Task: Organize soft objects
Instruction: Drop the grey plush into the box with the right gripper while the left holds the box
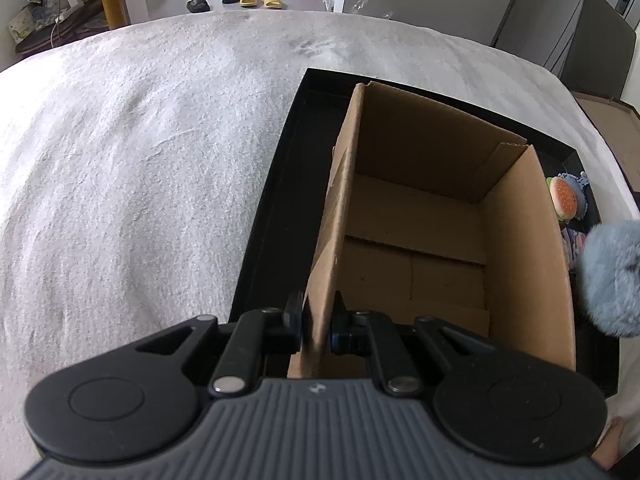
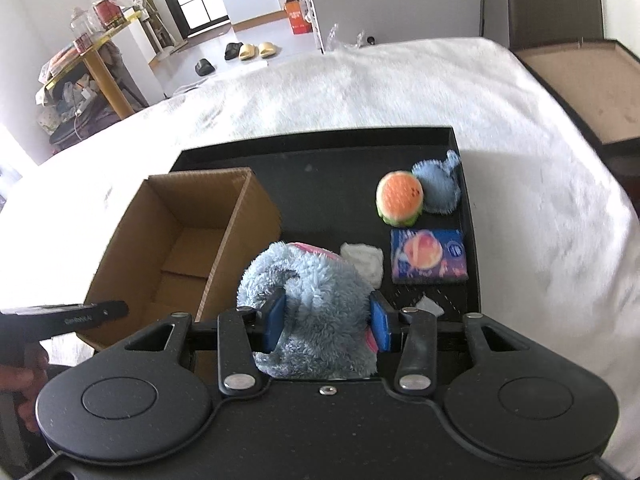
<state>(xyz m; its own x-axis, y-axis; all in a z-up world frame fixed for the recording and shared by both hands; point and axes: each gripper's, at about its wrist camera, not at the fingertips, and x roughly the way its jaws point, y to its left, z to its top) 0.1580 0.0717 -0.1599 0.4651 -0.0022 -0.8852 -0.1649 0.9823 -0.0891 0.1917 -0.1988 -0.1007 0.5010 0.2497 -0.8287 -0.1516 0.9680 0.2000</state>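
An open cardboard box (image 1: 420, 216) stands in a black tray (image 1: 280, 184) on a white fluffy cover. My left gripper (image 1: 316, 320) is shut on the box's near left wall. My right gripper (image 2: 326, 320) is shut on a fluffy blue plush toy (image 2: 312, 284) with pink trim, held just right of the box (image 2: 188, 240). The toy shows at the right edge of the left wrist view (image 1: 612, 276). In the tray (image 2: 320, 160) lie a burger toy (image 2: 400, 200), a blue fluffy pad (image 2: 440, 190), a tissue pack (image 2: 428, 256) and a white wad (image 2: 364, 260).
A brown board or lid (image 2: 592, 88) lies at the cover's far right edge. Slippers (image 2: 248, 50) are on the floor beyond. A cluttered yellow table (image 2: 88, 60) stands at the far left.
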